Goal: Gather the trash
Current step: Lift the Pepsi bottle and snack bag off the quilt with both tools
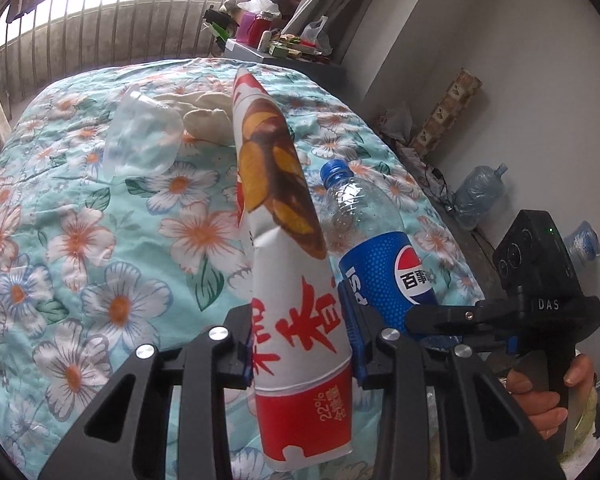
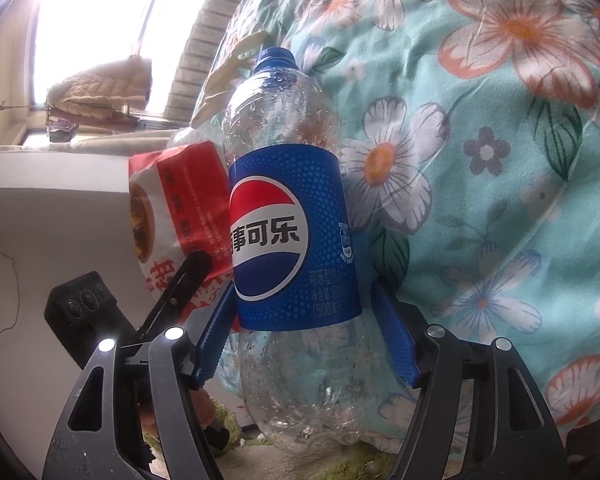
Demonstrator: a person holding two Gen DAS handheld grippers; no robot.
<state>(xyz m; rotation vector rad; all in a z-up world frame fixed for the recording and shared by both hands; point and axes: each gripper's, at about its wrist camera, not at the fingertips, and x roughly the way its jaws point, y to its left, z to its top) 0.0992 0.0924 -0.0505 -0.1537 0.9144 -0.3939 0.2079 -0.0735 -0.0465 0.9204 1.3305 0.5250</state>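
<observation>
My left gripper [image 1: 302, 344] is shut on a red and white snack bag [image 1: 284, 216] and holds it upright above the bed. My right gripper [image 2: 304, 320] is shut on an empty Pepsi bottle [image 2: 288, 216] with a blue cap. In the left wrist view the bottle [image 1: 376, 240] is just right of the bag, with the right gripper [image 1: 440, 320] beside it. In the right wrist view the bag [image 2: 176, 208] shows left of the bottle. A clear plastic cup [image 1: 144, 136] lies on its side on the floral quilt [image 1: 100, 240], far left.
A cream cloth [image 1: 208, 116] lies on the quilt behind the cup. A cluttered side table [image 1: 284, 48] stands beyond the bed. Large water jugs [image 1: 480, 192] and a tall patterned box [image 1: 448, 112] stand along the right wall. A barred window is at the back.
</observation>
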